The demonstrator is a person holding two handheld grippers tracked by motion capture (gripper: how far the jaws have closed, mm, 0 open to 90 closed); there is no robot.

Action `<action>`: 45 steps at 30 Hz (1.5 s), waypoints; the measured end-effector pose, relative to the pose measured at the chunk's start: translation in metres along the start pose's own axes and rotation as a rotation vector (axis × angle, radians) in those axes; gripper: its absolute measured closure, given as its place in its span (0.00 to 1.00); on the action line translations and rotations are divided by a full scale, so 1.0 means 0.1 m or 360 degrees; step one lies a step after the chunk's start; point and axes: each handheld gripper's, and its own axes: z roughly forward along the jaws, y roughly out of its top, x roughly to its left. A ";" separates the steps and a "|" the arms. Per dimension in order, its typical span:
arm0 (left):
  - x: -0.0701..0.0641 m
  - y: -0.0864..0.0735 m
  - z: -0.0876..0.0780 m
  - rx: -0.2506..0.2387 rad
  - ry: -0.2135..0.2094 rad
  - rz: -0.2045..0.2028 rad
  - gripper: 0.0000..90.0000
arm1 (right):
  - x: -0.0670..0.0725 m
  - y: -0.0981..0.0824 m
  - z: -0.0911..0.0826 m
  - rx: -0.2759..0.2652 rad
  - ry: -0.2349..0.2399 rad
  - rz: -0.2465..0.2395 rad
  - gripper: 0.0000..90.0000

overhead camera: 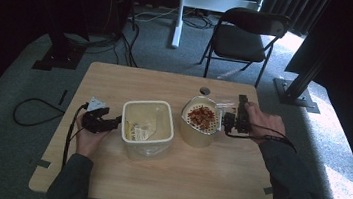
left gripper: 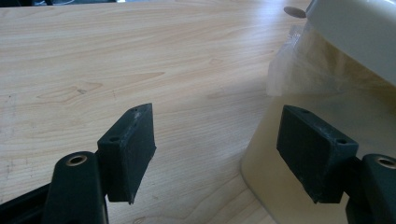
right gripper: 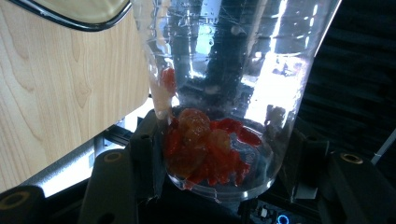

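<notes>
A: Item one, clear plastic cup. Location?

B: Clamped across its base by the right gripper, whose fingers press on both sides of the wall. The cup lies tipped toward level, long axis running from the fingers toward the round tub, mouth over the tub's near rim. In the right gripper view a clump of red-orange pieces sits at the cup's bottom, by the fingers.

A: Item two, the round tub.

B: On the tabletop, right of centre, already carrying a heap of the same reddish pieces. It lies directly left of the right-hand fingers in the high view, so the pour line runs along the cup's axis into it.

A: Item three, square container.

B: Pale, left of the round tub, some paper or packets inside; I can't tell which. Its wall stands just beside one finger of the left gripper.

A: Left fingers, state?

B: Parted to a middling gap, nothing between them but bare wood. The container lies to their one side, apparently touching or nearly so.

A: Nearer hand for emptying the cup?

B: The right. My judgement: the cup base needs lifting further for the rest to slide out.
</notes>
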 end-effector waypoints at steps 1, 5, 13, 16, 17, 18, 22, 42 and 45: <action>0.00 0.00 0.00 0.0000 0.0000 -0.0001 0.32 | 0.01 0.00 0.00 0.0001 0.0002 0.0004 0.47; 0.00 0.00 0.01 0.0000 -0.0002 0.0000 0.32 | 0.02 0.00 0.00 0.0007 0.0005 0.0016 0.47; 0.00 0.00 0.01 -0.0001 -0.0001 -0.0001 0.32 | 0.03 0.02 0.00 -0.0006 0.0008 0.0023 0.47; 0.00 0.00 0.01 -0.0001 -0.0002 0.0000 0.32 | 0.03 0.02 0.00 -0.0007 0.0008 0.0026 0.47; 0.00 0.00 0.00 -0.0002 -0.0002 0.0000 0.32 | 0.03 0.02 0.00 -0.0007 0.0009 0.0026 0.47; 0.00 0.00 0.00 -0.0002 0.0000 0.0002 0.32 | 0.03 0.02 0.00 -0.0006 0.0009 0.0025 0.47; 0.00 0.00 0.00 -0.0004 -0.0002 -0.0002 0.32 | 0.02 0.01 0.00 -0.0008 0.0008 0.0022 0.47; -0.01 0.00 0.01 -0.0003 -0.0010 -0.0004 0.32 | 0.03 0.01 0.00 -0.0009 0.0003 0.0007 0.47; 0.00 0.00 0.01 -0.0002 -0.0007 -0.0004 0.32 | 0.03 0.01 0.00 -0.0010 0.0001 0.0003 0.47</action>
